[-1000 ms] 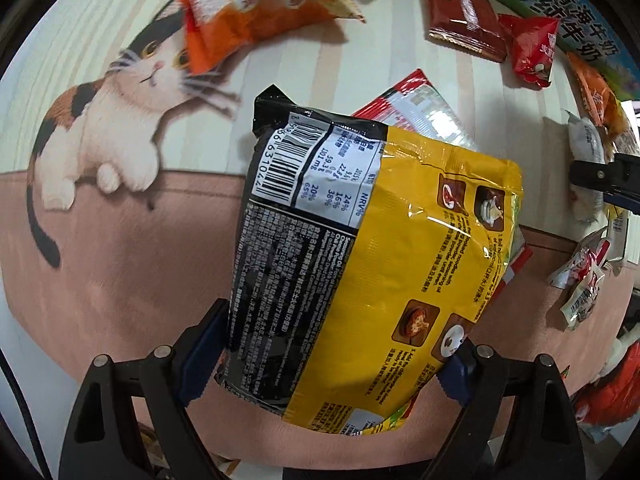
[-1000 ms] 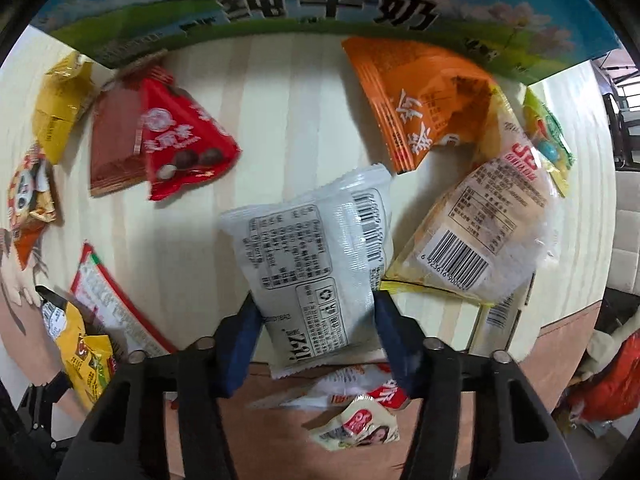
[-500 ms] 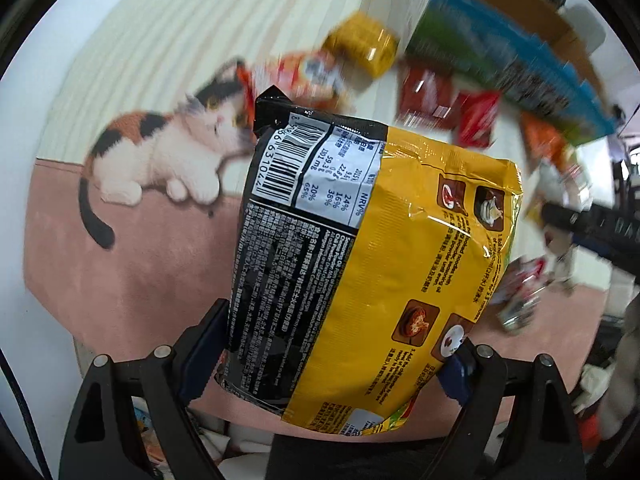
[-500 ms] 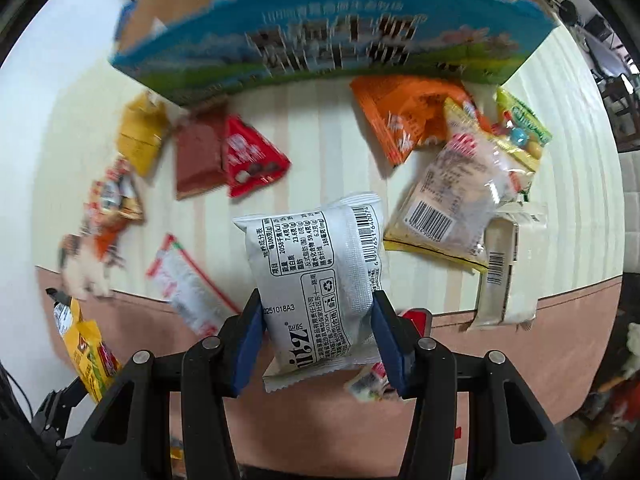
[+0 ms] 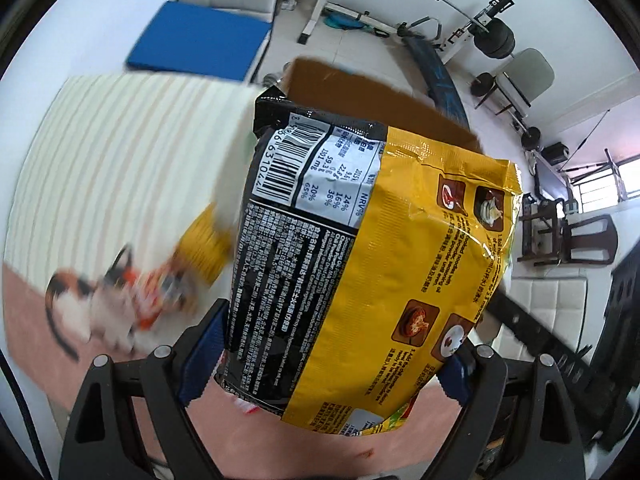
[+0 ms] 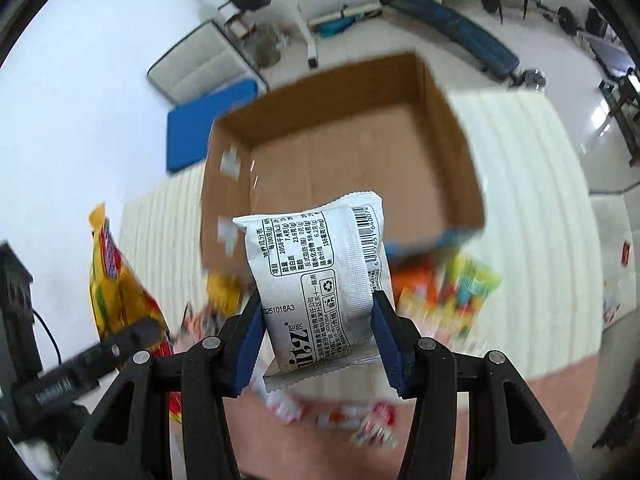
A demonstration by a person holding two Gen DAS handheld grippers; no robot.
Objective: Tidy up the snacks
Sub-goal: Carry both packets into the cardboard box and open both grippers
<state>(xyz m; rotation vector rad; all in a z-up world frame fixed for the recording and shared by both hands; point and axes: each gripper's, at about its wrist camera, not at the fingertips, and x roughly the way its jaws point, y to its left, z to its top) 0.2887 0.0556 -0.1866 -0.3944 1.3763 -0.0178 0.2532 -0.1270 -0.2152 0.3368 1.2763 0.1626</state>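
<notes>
Snacks are up in the air above the mat: the left gripper [image 5: 328, 354] has its pads clamped on a big yellow-and-black noodle bag [image 5: 360, 264], and the right gripper [image 6: 318, 336] pinches a small white snack pack [image 6: 320, 276]. Cardboard box [image 6: 348, 152] sits open just behind the white pack, more packets [image 6: 452, 292] blurry in front of the box.

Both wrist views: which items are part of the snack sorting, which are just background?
In the job:
- left gripper, shut on the yellow noodle bag
- right gripper, shut on the white snack packet
- open cardboard box
- loose snacks on the mat

Background:
- blue pad
- weight bench
- chairs
</notes>
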